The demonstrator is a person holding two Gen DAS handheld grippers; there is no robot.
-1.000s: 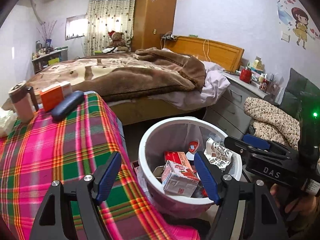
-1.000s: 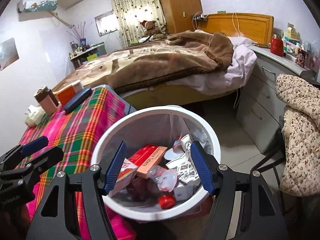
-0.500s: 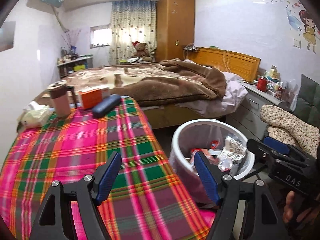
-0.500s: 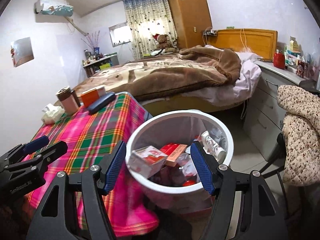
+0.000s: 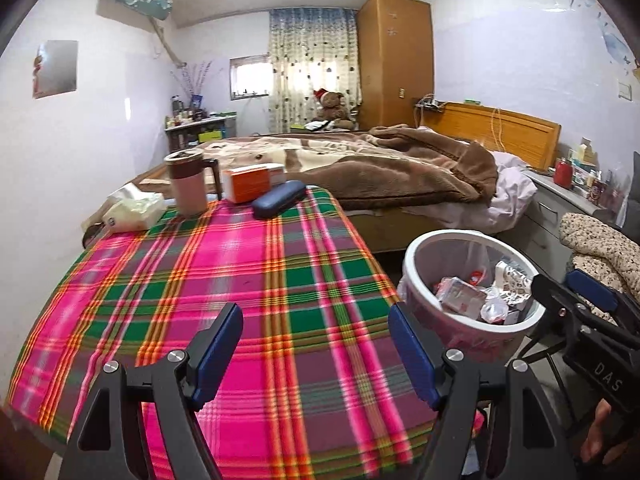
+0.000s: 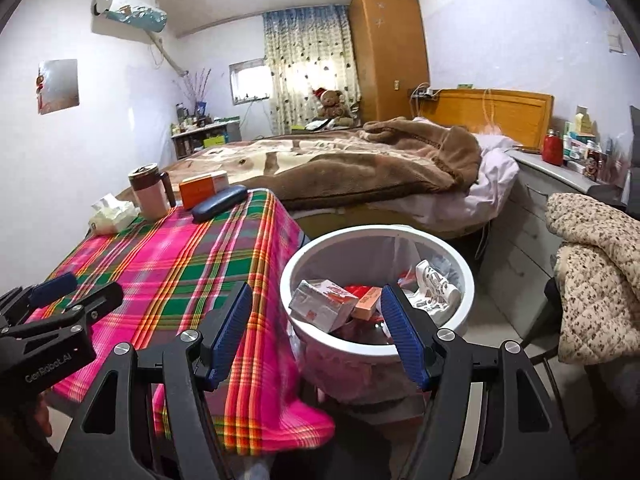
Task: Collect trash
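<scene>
Mostly done, by the look of it. White bin (image 6: 376, 344) sits on the floor just beside the table's right edge, w/ a liner bag inside, and it already holds a pile of trash: a grey-and-red carton (image 6: 322, 310), an orange box edge (image 6: 367, 302), a printed crumpled cup or wrapper (image 6: 434, 286), plus clear plastic bits seen from the left wrist view (image 5: 494, 308).

Left gripper (image 5: 316, 354) hangs over the near part of the plaid tablecloth (image 5: 240, 280), jaws spread wide, nothing between them. Right gripper (image 6: 316, 330) is above the bin's near rim, also spread wide and empty.

What's left on the table is grouped at the far end: brown-lidded mug (image 5: 188, 188), orange box (image 5: 248, 184), dark blue glasses case (image 5: 278, 200), tissue pack (image 5: 128, 212). None of these reads as obvious rubbish, tho the orange box could be; can't tell from here. Rest of the cloth shows no loose scraps.

Judgement: collection phase looks close to finished. Remaining step, if any, is prob. a last check of the far-end items, or dealing w/ the bin liner.
</scene>
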